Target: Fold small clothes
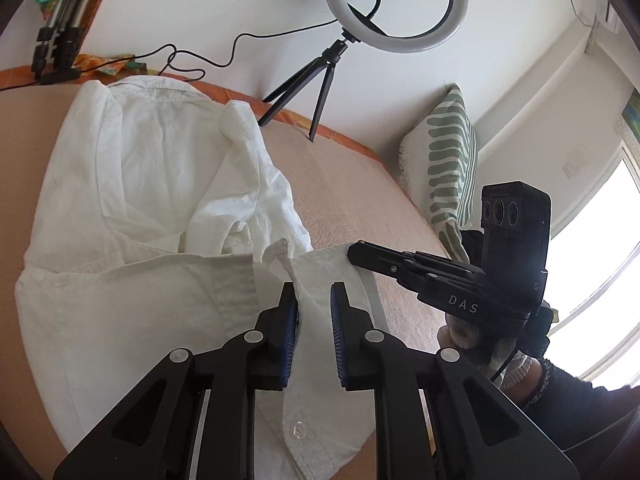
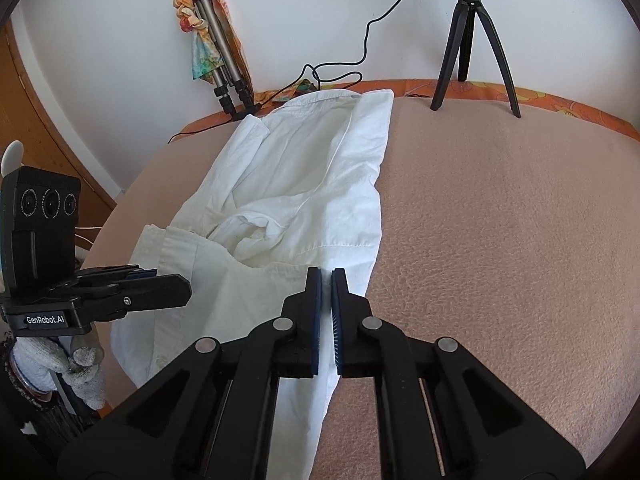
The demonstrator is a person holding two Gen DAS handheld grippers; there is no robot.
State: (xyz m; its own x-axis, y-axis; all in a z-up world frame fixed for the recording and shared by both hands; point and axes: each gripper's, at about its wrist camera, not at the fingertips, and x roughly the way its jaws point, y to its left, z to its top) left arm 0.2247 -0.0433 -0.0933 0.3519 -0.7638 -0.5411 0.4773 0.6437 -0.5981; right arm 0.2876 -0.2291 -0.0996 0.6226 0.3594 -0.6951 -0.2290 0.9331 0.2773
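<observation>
A white button shirt (image 1: 144, 184) lies partly folded on a peach blanket (image 1: 340, 184), its collar at the far end. My left gripper (image 1: 314, 292) stands over the near hem, jaws a little apart, with a fold of cloth between the pads. My right gripper (image 2: 326, 276) is shut on the shirt's (image 2: 304, 184) near right edge. The right gripper also shows in the left wrist view (image 1: 356, 252), pinching the hem corner. The left gripper shows in the right wrist view (image 2: 176, 284) at the shirt's left side.
A ring light on a black tripod (image 1: 320, 80) stands at the blanket's far edge, its cable (image 1: 192, 60) trailing left. A folded tripod (image 2: 224, 64) leans on the wall. A green-striped cushion (image 1: 444, 160) sits at right. The blanket (image 2: 500, 240) spreads to the right.
</observation>
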